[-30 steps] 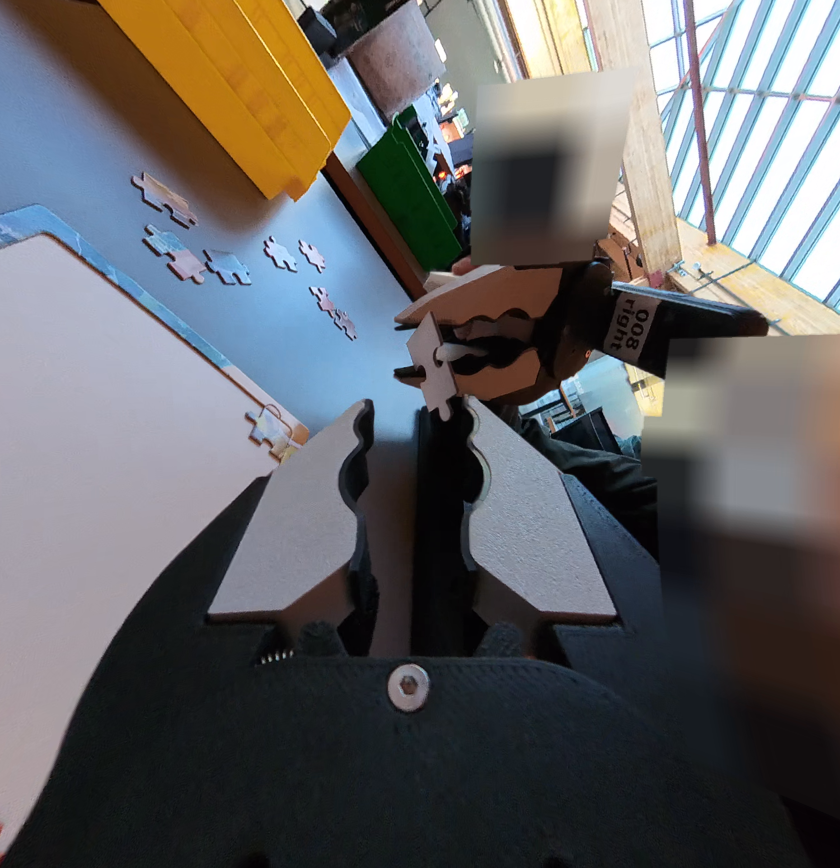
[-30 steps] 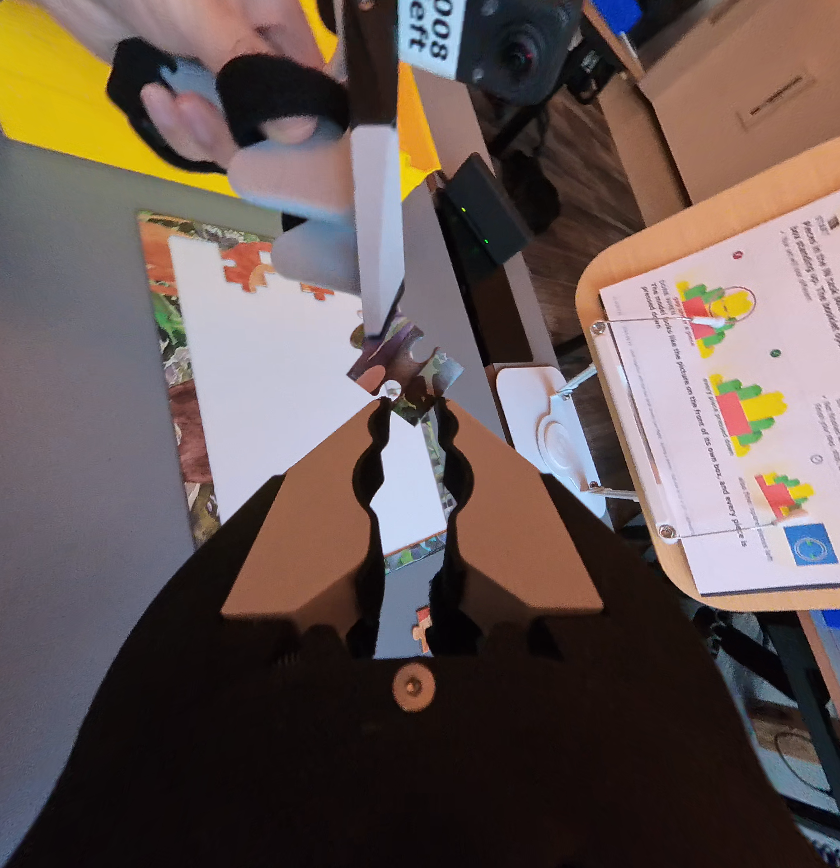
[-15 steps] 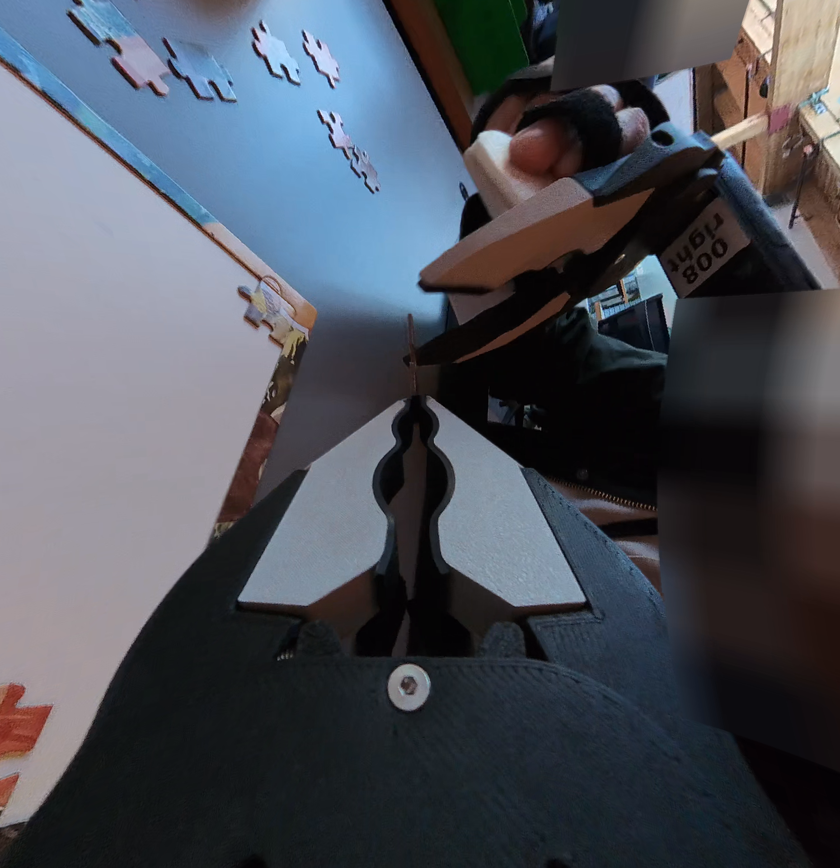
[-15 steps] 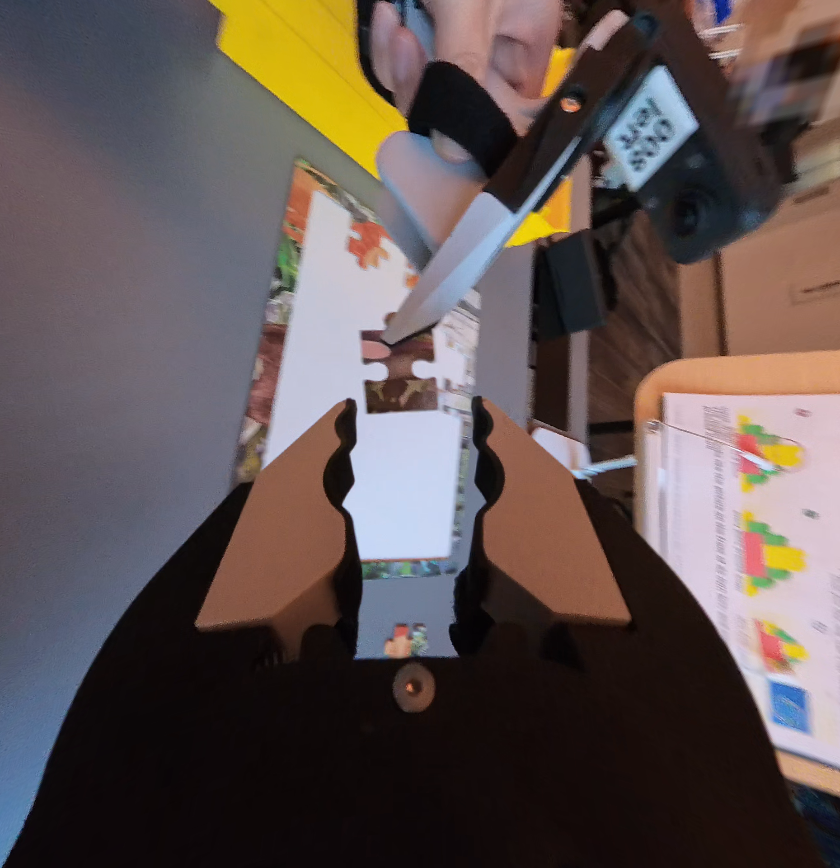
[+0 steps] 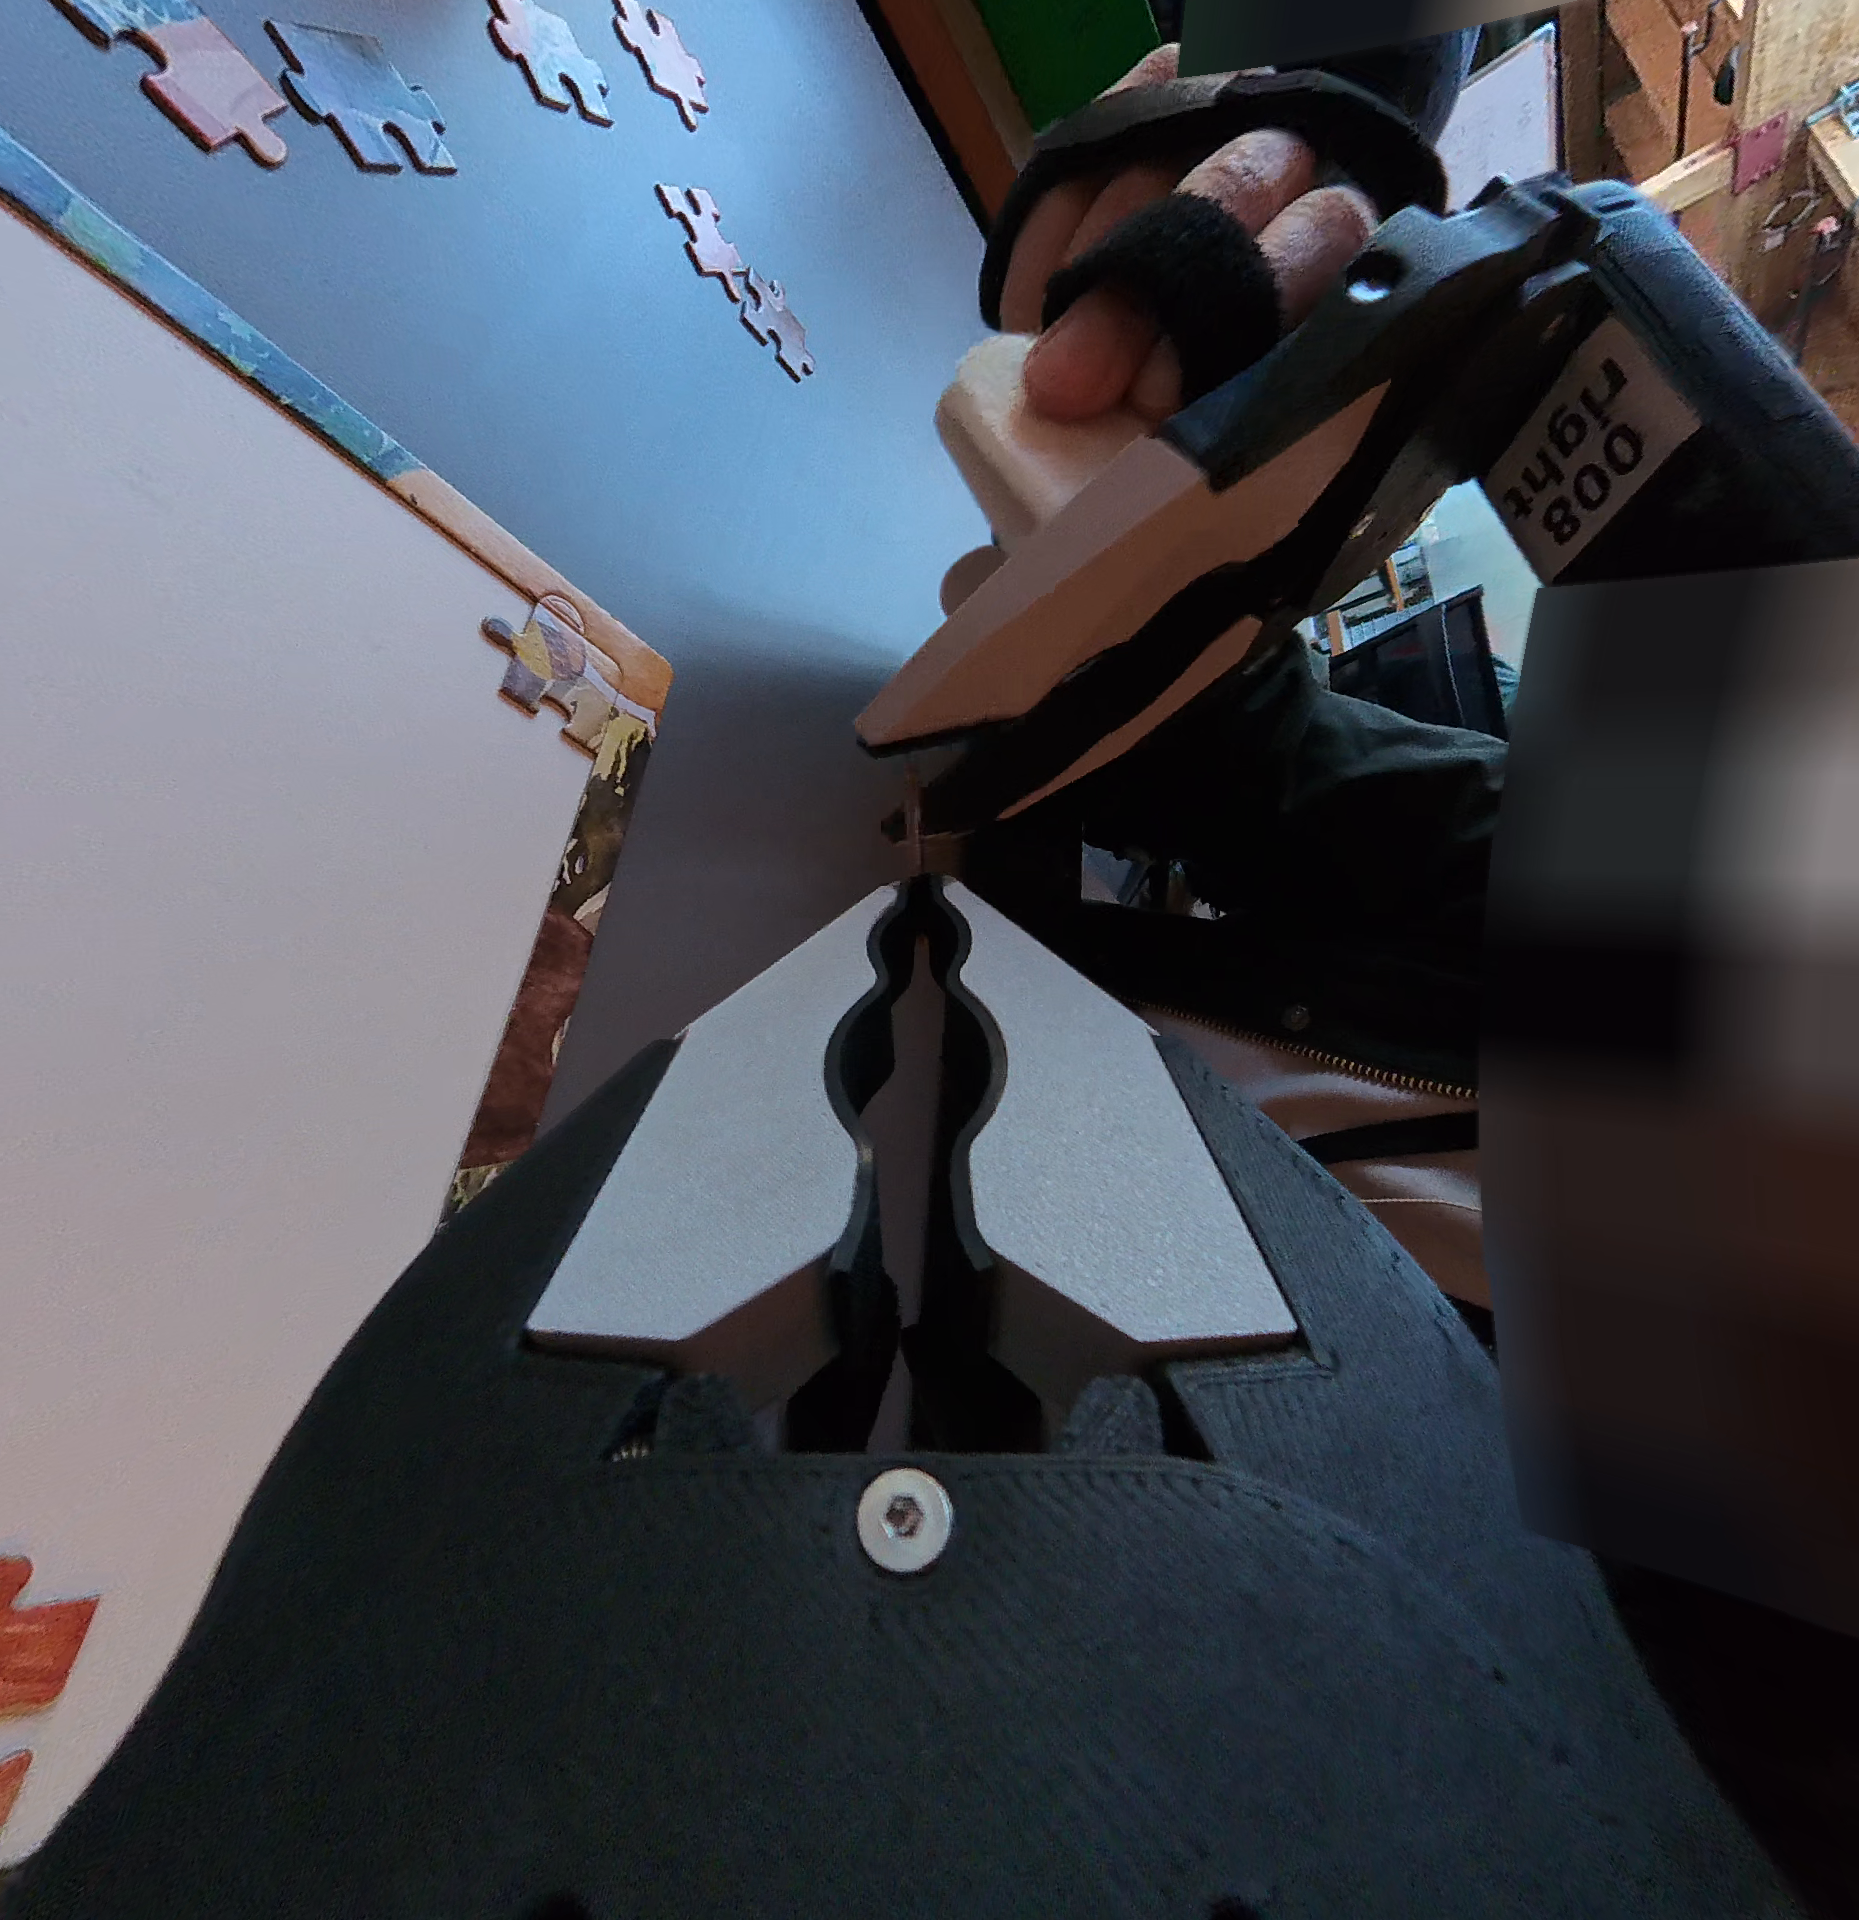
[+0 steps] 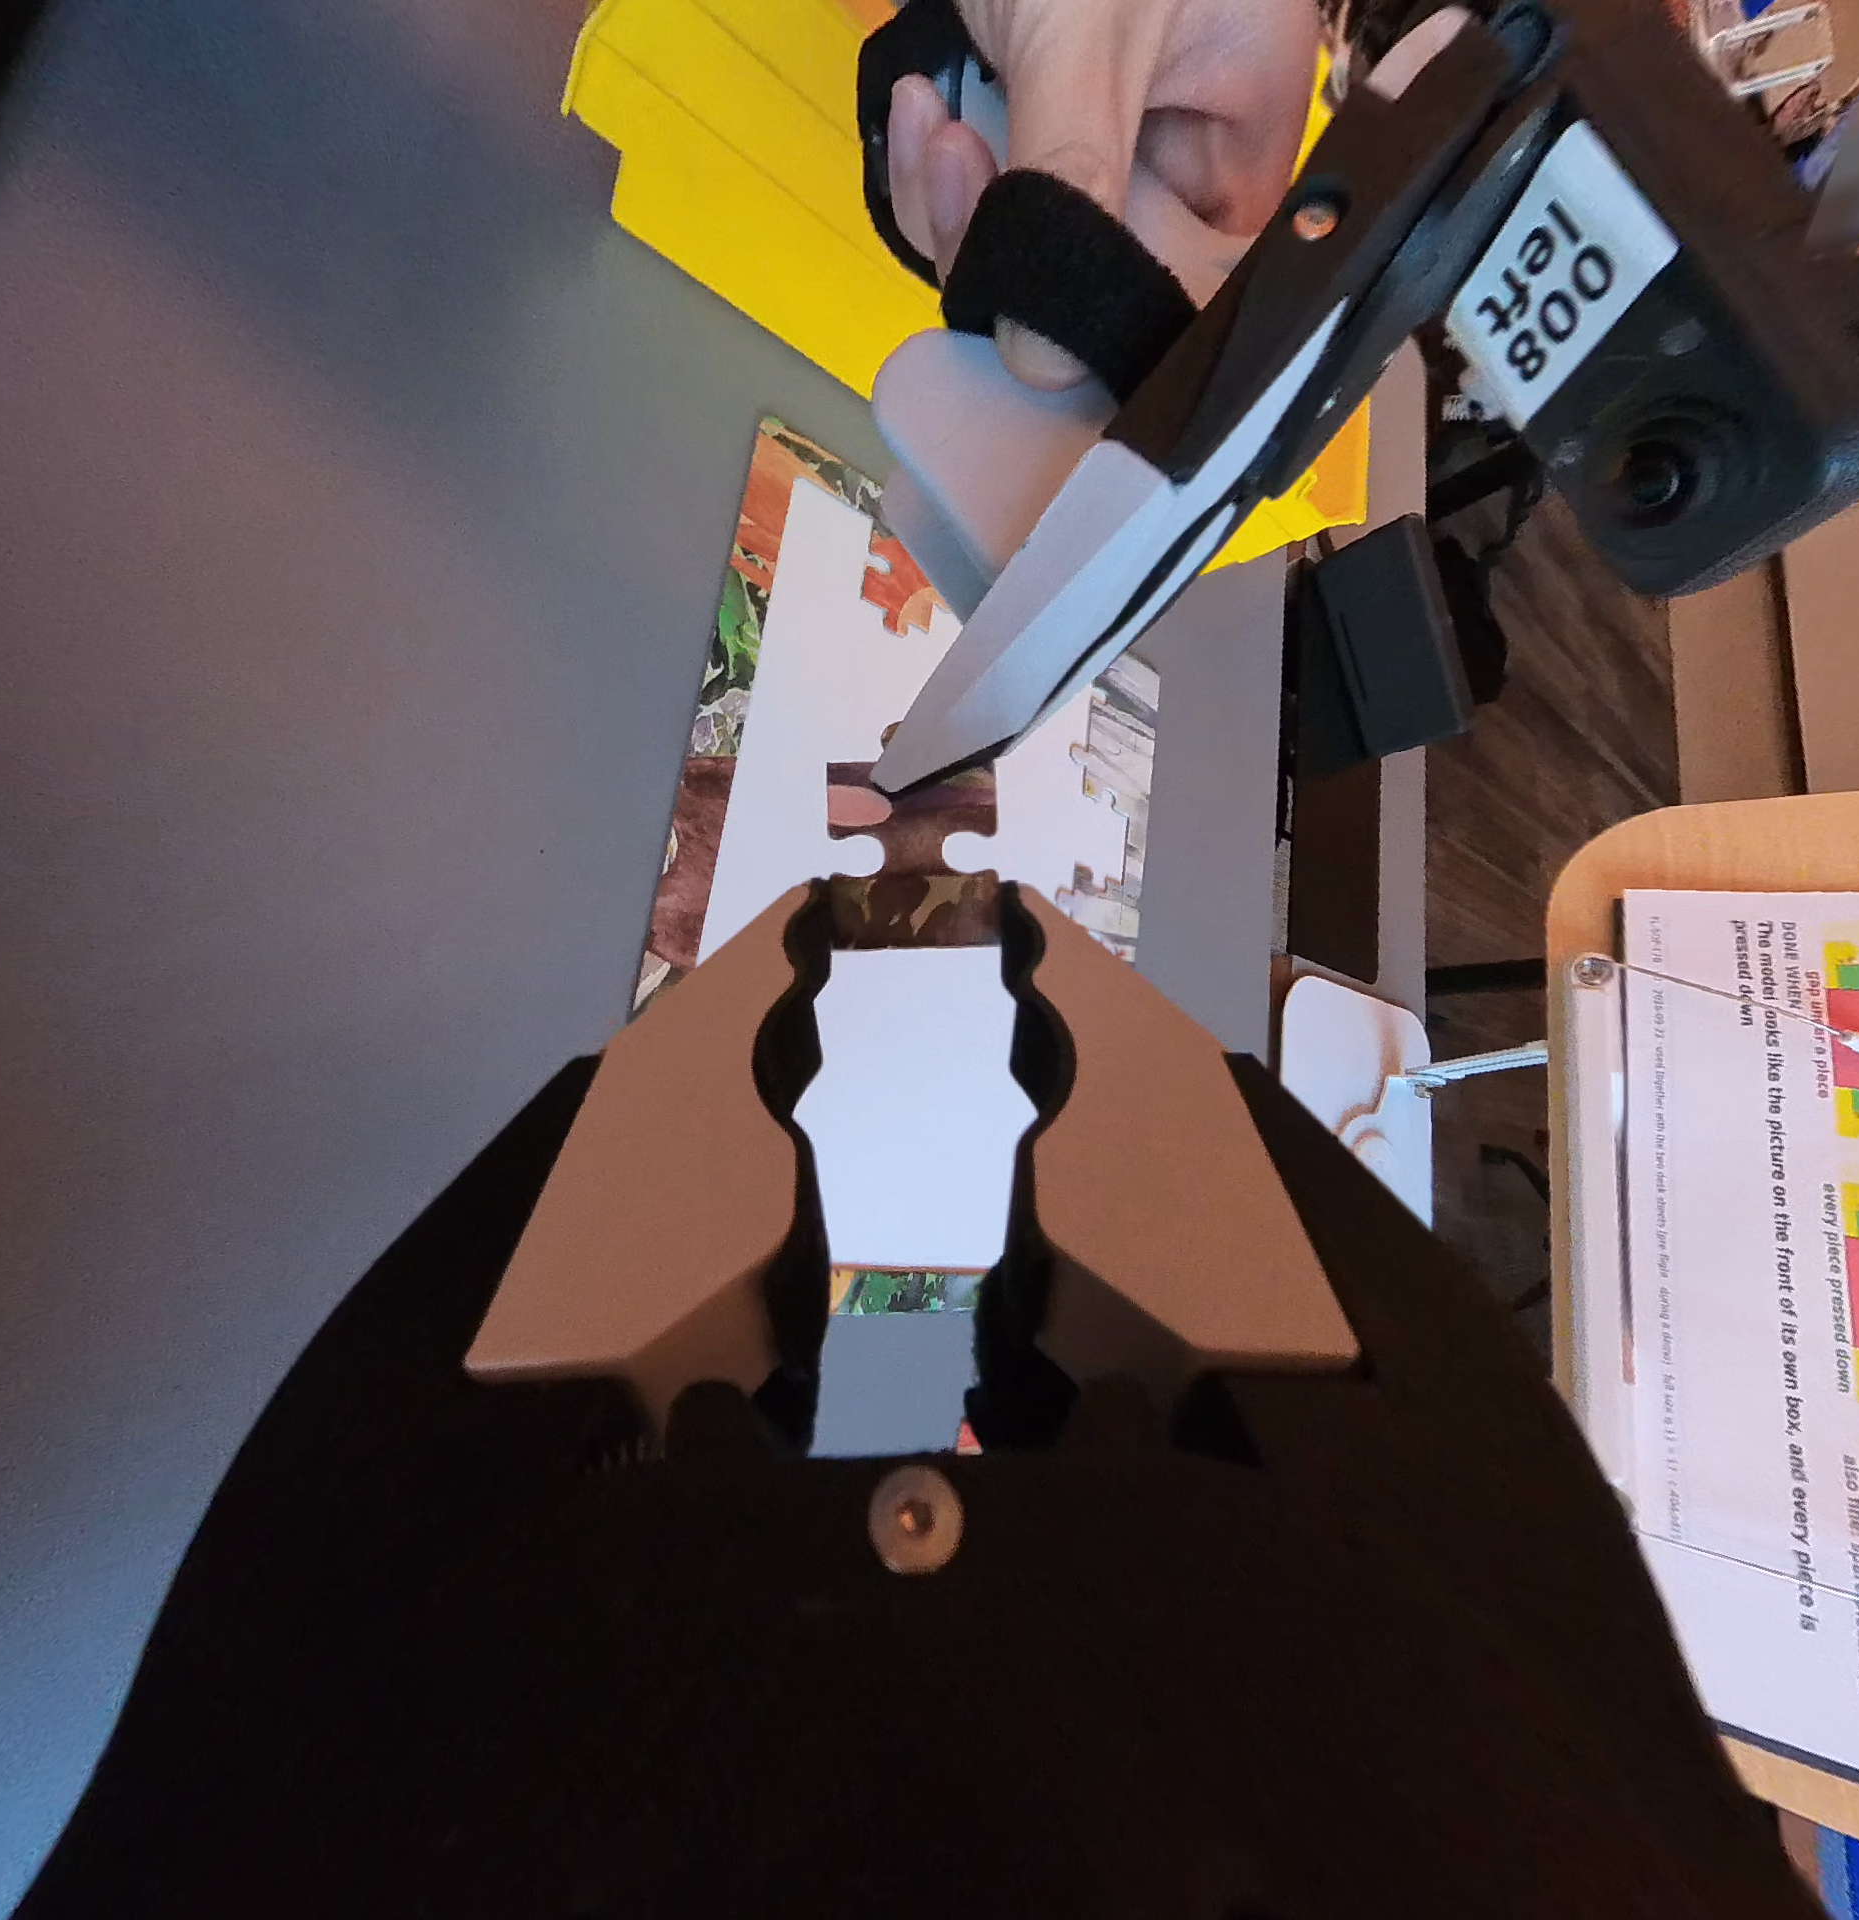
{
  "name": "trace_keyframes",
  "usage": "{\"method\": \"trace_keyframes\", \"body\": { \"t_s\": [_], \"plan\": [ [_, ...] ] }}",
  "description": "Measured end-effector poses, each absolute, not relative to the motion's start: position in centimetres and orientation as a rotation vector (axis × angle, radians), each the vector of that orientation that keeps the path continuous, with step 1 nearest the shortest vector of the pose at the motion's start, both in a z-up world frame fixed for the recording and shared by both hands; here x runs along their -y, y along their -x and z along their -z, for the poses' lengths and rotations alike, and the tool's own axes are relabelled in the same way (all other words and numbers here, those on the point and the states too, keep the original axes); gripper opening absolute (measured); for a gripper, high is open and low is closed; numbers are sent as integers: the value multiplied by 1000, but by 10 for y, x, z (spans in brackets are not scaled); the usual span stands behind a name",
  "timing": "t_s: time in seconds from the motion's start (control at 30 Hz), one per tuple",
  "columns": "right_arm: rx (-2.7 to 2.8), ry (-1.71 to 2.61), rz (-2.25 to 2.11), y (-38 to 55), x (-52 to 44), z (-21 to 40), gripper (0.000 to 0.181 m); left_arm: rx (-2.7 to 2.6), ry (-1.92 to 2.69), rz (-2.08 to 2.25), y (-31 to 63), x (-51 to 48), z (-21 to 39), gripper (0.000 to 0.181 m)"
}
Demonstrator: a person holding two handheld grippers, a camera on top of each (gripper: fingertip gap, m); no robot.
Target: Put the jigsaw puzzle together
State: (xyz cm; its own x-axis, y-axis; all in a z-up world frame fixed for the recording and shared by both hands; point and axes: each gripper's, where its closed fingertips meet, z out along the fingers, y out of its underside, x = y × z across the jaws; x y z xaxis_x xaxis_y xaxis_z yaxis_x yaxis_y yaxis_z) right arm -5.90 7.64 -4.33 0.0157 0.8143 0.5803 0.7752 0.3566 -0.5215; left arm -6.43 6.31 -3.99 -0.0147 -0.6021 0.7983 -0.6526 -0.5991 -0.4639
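Note:
A brown, camouflage-patterned puzzle piece [image 6: 909,842] hangs in the air above the white puzzle board [image 6: 904,1122]. My left gripper [image 5: 920,894] is shut on the piece, which shows edge-on [image 5: 917,826] in its view. It reaches in from the upper right in the right wrist view [image 6: 894,779]. My right gripper [image 6: 914,914] has its fingertips against the two sides of the piece's lower band. It also shows in the left wrist view [image 5: 904,790]. The board [image 5: 229,727] has a picture border with a few pieces fitted along it [image 5: 561,665].
Several loose pieces [image 5: 364,99] lie on the grey table beyond the board, with two more [image 5: 743,270] closer in. A yellow box [image 6: 759,208] stands at the far side. Off the table's edge are a black box [image 6: 1382,644] and a wooden clipboard with paper [image 6: 1735,1247]. My left and right fingertips are right by each other.
One second ago my right gripper held the piece and my left was open. The left then shut on it and the right opened. Now the right fingers have closed in on its sides.

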Motion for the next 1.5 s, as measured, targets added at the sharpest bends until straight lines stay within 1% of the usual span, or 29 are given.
{"method": "trace_keyframes", "body": {
  "t_s": [0.13, 0.17, 0.2, 0.27, 0.37, 0.43, 0.57, 0.63, 0.67, 0.7, 0.73, 0.87, 0.97, 1.13, 1.23, 1.5],
  "plan": [
    [1741, 1440, -74, 56, -79, 47, 32, 1371, -2202, -1714, 62, -67, 42, 2],
    [1720, 1466, -85, 51, -85, 49, 32, 1334, -2260, -1699, 62, -74, 45, 21],
    [1702, 1526, -108, 42, -92, 57, 32, 1312, -2339, -1660, 63, -83, 52, 33],
    [1655, 1732, -204, 20, -107, 89, 32, 1277, -2434, -1642, 67, -98, 56, 39],
    [1580, 1981, -320, -7, -123, 137, 33, 1234, -2421, -1679, 69, -100, 52, 33],
    [1571, 2045, -350, -15, -126, 152, 33, 1257, -2414, -1660, 68, -97, 53, 32],
    [1543, 2057, -323, -28, -134, 161, 33, 1269, -2409, -1616, 65, -94, 60, 31],
    [1504, 2068, -306, -35, -140, 157, 45, 1269, -2476, -1531, 64, -99, 73, 30],
    [1481, 2067, -307, -39, -142, 153, 46, 1278, -2524, -1464, 64, -102, 83, 31],
    [1449, 2058, -312, -42, -144, 148, 45, 1299, -2563, -1388, 63, -104, 93, 30],
    [1404, 2053, -319, -45, -148, 143, 40, 1331, -2583, -1326, 61, -104, 102, 29],
    [1301, 2060, -437, -39, -150, 133, 26, 1440, -2584, -1203, 51, -99, 127, 12],
    [1347, 2070, -487, -26, -143, 139, 26, 1479, -2621, -1084, 53, -103, 143, 3],
    [1469, 2083, -403, -23, -140, 162, 25, 1468, -2606, -937, 61, -99, 164, 0],
    [1442, 2104, -434, -25, -140, 163, 21, 1408, -2595, -972, 61, -97, 164, 0],
    [1419, 2086, -436, -32, -145, 163, 21, 1390, -2585, -989, 60, -97, 164, 0]
  ]
}}
